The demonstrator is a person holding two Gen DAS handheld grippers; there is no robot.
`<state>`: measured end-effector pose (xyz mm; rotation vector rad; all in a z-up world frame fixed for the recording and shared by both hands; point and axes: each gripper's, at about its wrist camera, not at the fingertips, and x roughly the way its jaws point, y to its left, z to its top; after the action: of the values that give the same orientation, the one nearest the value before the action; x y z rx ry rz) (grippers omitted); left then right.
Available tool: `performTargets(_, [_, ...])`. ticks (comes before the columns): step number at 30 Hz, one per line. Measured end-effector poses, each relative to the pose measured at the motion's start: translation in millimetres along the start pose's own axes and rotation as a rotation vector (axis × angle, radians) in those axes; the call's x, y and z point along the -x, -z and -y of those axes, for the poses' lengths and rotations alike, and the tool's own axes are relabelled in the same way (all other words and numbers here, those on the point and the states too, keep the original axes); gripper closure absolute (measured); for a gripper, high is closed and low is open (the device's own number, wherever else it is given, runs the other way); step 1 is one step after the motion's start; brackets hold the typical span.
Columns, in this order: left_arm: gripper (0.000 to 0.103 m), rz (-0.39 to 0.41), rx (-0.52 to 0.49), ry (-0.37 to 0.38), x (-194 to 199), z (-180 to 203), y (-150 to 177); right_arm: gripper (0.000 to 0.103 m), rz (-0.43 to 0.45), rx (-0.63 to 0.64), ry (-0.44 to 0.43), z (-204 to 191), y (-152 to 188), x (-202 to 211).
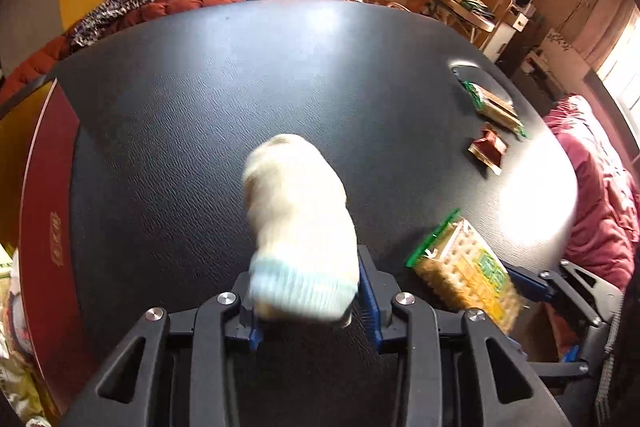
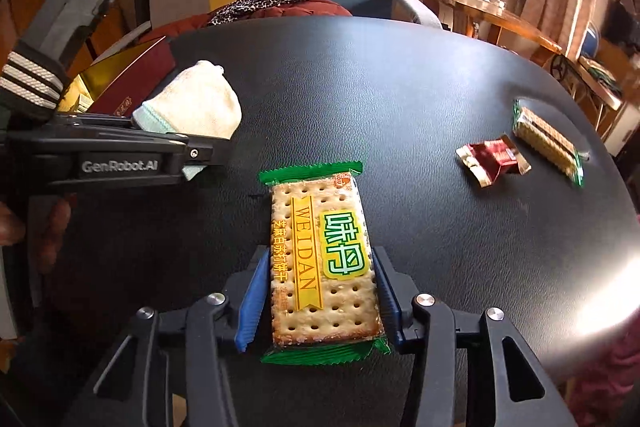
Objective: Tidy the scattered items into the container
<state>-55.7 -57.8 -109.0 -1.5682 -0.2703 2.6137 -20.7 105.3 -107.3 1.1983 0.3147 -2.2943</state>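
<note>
Black desk (image 2: 360,87), near edge: left gripper (image 1: 308,303) clenches a soft, light sock (image 1: 300,219) — right gripper (image 2: 320,299) clamps the brittle cracker pack (image 2: 320,259) by its long sides — gently.

Left tongs (image 1: 308,291) and right tongs (image 2: 318,299) both clamped, each gripping something between blue pads.

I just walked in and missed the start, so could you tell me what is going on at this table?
A person is tidying a black table with two handheld grippers. The left gripper is closed on a cream sock, blurred in its own view. The right gripper has its fingers on either side of a WEIDAN cracker pack. A red wrapper and another cracker pack lie further off. A dark red box sits at the table's left edge.
</note>
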Motion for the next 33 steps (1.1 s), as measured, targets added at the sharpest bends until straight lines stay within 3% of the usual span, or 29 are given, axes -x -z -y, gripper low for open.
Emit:
performTargets(2, [0.053,0.007,0.017,-0.004,2.9,-2.6,-0.9,0.053,0.001,-0.012,-0.001,-0.7,1.4,0.7])
performTargets(11, [0.048,0.011,0.061,0.008,0.6,-18.1,-17.9,0.052,0.001,-0.039,-0.005,0.8,2.2,0.5])
performTargets(16, [0.044,0.019,0.121,0.083,4.3,-28.2,-25.4,0.05,0.008,-0.047,-0.014,0.4,4.6,1.9])
performTargets(20, [0.047,0.004,0.181,0.087,-7.8,-37.6,-26.6,0.049,0.014,-0.045,-0.007,-1.6,4.3,0.4])
performTargets(23, [0.057,0.018,0.216,0.096,-12.5,-41.2,-24.6,0.049,0.022,-0.035,0.003,-3.2,5.1,-0.1])
performTargets(33, [0.063,0.082,0.1,0.025,16.0,-13.8,1.0,0.054,0.027,-0.039,0.029,-6.6,5.6,0.8])
